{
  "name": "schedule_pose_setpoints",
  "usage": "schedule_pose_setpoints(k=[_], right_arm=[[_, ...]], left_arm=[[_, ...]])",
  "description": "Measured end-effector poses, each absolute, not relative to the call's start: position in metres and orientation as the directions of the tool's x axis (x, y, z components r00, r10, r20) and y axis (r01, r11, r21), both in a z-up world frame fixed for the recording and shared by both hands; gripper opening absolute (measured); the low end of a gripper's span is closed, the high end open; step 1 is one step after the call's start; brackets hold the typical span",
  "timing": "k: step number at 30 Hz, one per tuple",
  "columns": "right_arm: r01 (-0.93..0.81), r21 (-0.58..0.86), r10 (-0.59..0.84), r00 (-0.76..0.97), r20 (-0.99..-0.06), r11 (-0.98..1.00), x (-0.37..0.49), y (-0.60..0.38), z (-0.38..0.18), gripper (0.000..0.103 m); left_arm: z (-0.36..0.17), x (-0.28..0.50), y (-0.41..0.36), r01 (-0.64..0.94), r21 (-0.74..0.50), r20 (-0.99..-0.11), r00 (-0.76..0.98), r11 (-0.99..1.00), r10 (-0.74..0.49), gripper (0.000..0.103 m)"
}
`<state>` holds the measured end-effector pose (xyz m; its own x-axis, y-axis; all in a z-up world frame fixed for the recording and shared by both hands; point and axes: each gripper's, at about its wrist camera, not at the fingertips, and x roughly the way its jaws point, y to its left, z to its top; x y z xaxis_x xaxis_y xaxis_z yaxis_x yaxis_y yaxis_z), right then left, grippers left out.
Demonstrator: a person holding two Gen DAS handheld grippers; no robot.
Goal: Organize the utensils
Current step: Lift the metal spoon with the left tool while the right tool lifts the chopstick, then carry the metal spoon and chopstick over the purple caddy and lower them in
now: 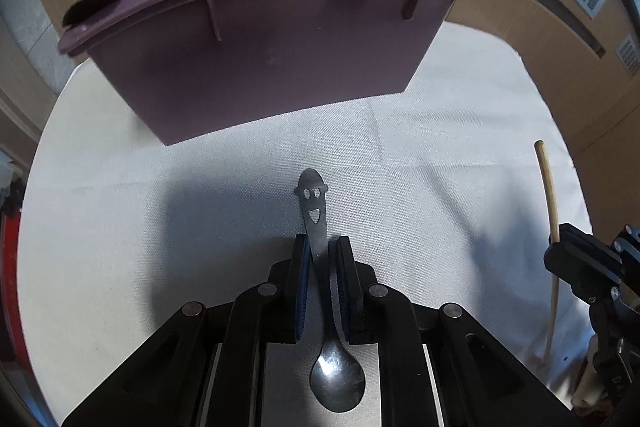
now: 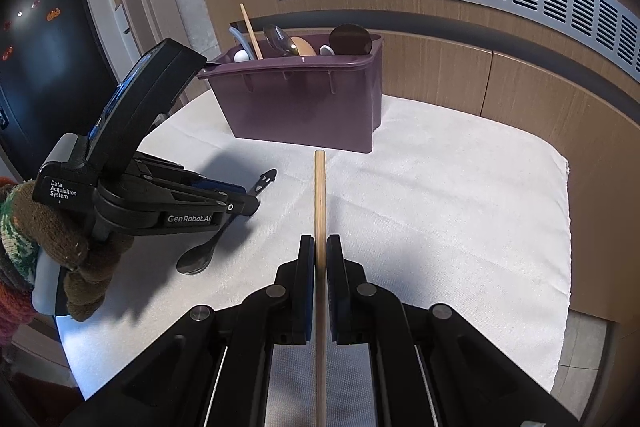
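A metal spoon [image 1: 320, 267] with a smiling-face cutout in its handle lies lengthwise along the left gripper [image 1: 320, 247], handle end pointing forward toward the purple caddy [image 1: 280, 67], bowl back toward the camera. The gripper's pads are closed on the handle, the spoon held over the white cloth [image 1: 160, 167]. One wooden chopstick [image 2: 320, 207] is pinched in the right gripper [image 2: 320, 247], its long axis running straight ahead along the fingers, tip aimed at the caddy (which stands at the far side of the cloth). The caddy holds a second wooden stick [image 2: 251, 31], a blue handle, two white-ended utensils, a clear spoon, a wooden spoon and a dark round disc. A knitted glove [image 2: 52, 235] covers the hand on the left gripper.
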<state>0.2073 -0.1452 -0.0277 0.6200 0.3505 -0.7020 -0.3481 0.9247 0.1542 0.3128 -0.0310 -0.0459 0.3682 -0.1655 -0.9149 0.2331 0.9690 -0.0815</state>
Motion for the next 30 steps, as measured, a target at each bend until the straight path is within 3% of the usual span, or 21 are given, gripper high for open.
schedule_pose_setpoints(k=[1, 3, 12, 14, 19, 25, 27, 30], right_arm=[[-0.347, 0.156, 0.351, 0.622, -0.700, 0.925, 0.208, -0.145, -0.027, 0.007], [-0.342, 0.163, 0.354, 0.631, -0.691, 0.926, 0.207, -0.145, -0.025, 0.007], [-0.350, 0.199, 0.391, 0.650, -0.651, 0.915, 0.203, -0.147, -0.011, 0.007], [-0.348, 0.200, 0.390, 0.654, -0.648, 0.916, 0.203, -0.145, -0.009, 0.007], [-0.357, 0.190, 0.390, 0.649, -0.654, 0.914, 0.204, -0.137, -0.009, 0.007], [-0.373, 0.170, 0.381, 0.620, -0.685, 0.912, 0.204, -0.132, -0.017, 0.007], [-0.370, 0.170, 0.379, 0.618, -0.689, 0.913, 0.205, -0.132, -0.021, 0.007], [-0.365, 0.188, 0.386, 0.605, -0.697, 0.912, 0.207, -0.133, -0.027, 0.007]], left_arm=[[-0.045, 0.309, -0.029, 0.225, -0.093, -0.906, 0.385, 0.970, -0.177, 0.008], [-0.043, 0.296, -0.018, 0.199, -0.160, -0.877, 0.421, 0.967, -0.231, 0.008], [0.001, 0.226, 0.009, 0.144, -0.250, -0.701, 0.655, 0.957, -0.282, 0.008], [0.008, 0.222, 0.016, 0.146, -0.237, -0.684, 0.677, 0.960, -0.272, 0.001], [0.011, 0.223, 0.031, 0.144, -0.260, -0.682, 0.673, 0.955, -0.287, 0.001], [-0.007, 0.224, 0.031, 0.128, -0.269, -0.754, 0.589, 0.955, -0.291, 0.004], [-0.019, 0.219, 0.028, 0.133, -0.298, -0.759, 0.567, 0.945, -0.319, 0.007], [-0.033, 0.208, 0.018, 0.111, -0.310, -0.760, 0.567, 0.944, -0.317, 0.033]])
